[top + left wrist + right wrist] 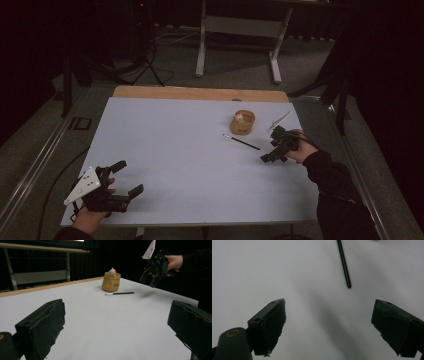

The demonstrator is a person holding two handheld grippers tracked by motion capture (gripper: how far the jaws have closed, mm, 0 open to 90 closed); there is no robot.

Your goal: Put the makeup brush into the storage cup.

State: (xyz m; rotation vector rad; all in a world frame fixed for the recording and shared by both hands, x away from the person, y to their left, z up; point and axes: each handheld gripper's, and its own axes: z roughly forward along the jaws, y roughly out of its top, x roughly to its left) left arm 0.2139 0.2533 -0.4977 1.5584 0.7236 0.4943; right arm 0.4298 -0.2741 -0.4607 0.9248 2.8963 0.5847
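A thin black paintbrush (pixel 241 142) lies on the pale table (pixel 165 150), just in front of a small tan pot (pixel 242 122) with a whitish lump in its mouth. My right gripper (pixel 272 157) hovers over the table right of the brush, jaws wide, open and empty. In the right gripper view the brush's handle end (pixel 343 263) lies ahead of the right gripper (pixel 332 325), outside its jaws. My left gripper (pixel 129 177) rests open at the near left corner, far from both. From the left gripper (pixel 117 332) I see the pot (pixel 111 282), the brush (pixel 120 293) and the right gripper (pixel 148 282).
A wooden strip (pixel 200 93) runs along the table's far edge. Beyond it on the dark floor stand a white desk frame (pixel 240 30) and tripod legs (pixel 147 65). The table's right edge (pixel 312 150) runs under the person's right hand.
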